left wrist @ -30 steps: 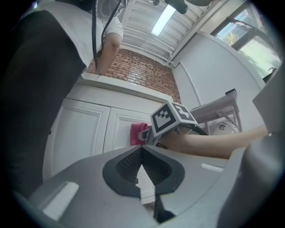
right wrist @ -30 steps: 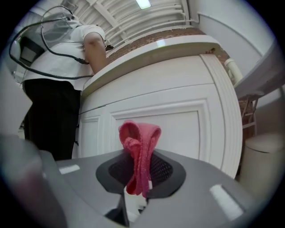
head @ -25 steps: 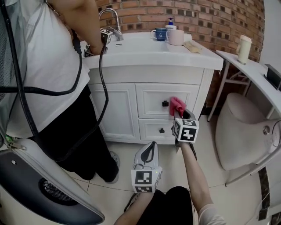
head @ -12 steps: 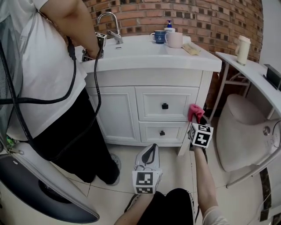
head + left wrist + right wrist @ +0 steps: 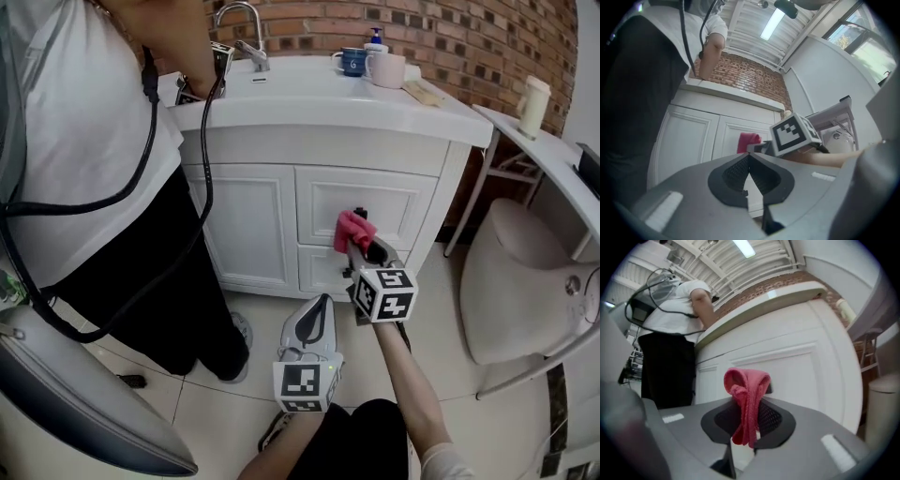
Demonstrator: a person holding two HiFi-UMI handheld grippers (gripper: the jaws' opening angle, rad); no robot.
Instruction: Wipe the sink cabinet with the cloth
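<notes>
While the right tool (image 5: 364, 251) clamps the bunched pink cloth (image 5: 352, 230) at the upper drawer front (image 5: 403, 202) of the sink cabinet (image 5: 246, 220), seemingly to wipe it, the left tool (image 5: 319, 314) hangs low and clear, jaws together, empty.

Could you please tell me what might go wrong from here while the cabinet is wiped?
1. The cloth is bunched in the right claw by the drawer knob; it could snag there and pull loose.
2. Little cloth stands past the claw, so its hard tips may scrape the cabinet.
3. A person and a hanging cable stand by the left door; a wide sweep might hit them.
</notes>
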